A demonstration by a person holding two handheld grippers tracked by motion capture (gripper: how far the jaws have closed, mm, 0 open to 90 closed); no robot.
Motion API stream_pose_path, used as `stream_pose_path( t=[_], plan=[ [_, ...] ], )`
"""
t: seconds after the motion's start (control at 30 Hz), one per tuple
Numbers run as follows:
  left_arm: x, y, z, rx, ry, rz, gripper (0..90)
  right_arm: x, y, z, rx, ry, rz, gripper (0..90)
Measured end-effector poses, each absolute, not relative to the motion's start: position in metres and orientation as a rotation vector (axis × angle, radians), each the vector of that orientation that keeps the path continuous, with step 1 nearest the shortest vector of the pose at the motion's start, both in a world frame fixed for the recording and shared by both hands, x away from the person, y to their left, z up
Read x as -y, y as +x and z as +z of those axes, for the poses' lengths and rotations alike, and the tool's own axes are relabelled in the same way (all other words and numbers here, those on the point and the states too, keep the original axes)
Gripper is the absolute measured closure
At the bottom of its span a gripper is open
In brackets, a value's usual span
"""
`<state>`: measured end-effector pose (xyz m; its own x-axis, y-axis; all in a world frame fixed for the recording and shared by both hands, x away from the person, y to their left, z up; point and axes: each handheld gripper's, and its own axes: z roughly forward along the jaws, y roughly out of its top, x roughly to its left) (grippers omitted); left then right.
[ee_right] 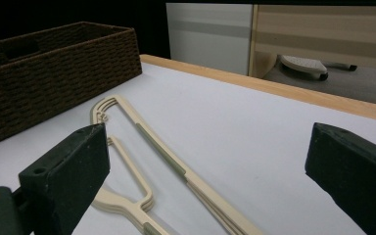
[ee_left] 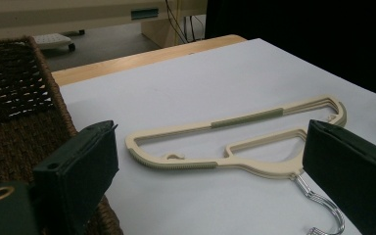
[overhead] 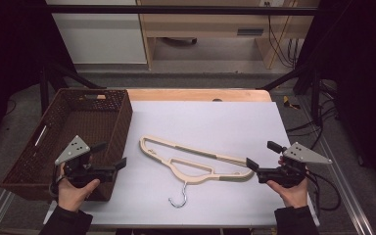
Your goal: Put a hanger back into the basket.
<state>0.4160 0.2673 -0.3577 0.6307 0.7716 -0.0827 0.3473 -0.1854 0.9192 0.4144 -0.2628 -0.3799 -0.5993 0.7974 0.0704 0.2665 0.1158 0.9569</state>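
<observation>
A flat stack of cream plastic hangers (overhead: 203, 151) with grey-green grip strips lies on the white sheet (overhead: 215, 117) at the table's middle. Its metal hook (overhead: 178, 198) points toward the front edge. My left gripper (overhead: 111, 154) is open beside the basket's right wall, left of the hangers and not touching them. My right gripper (overhead: 263, 154) is open too, its nearer jaw close to the hangers' right end. In the left gripper view the hangers (ee_left: 245, 117) lie ahead between the spread jaws of that gripper (ee_left: 213, 132). The right gripper (ee_right: 208, 134) faces the hangers (ee_right: 161, 152) from the other end.
A dark brown wicker basket (overhead: 122, 117) stands at the table's left and looks empty inside. A strip of wooden tabletop (overhead: 196, 94) shows behind the sheet. Cables hang off the right side. Cabinets stand on the floor beyond the table.
</observation>
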Motion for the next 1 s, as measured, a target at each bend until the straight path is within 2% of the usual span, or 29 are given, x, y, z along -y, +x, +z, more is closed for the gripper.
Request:
stream_pose_path(
  t=[0.5, 1.0],
  plan=[
    [-0.228, 0.409, -0.359, -0.876, 1.819, 0.471, 11.5, 0.252, 0.415, -0.382, -1.974, 1.009, 1.472, 2.9],
    [-0.168, 0.406, -0.393, -0.874, 1.956, 0.368, 23.2, 0.242, 0.418, -0.387, -2.018, 0.992, 1.452, 3.8]
  ],
)
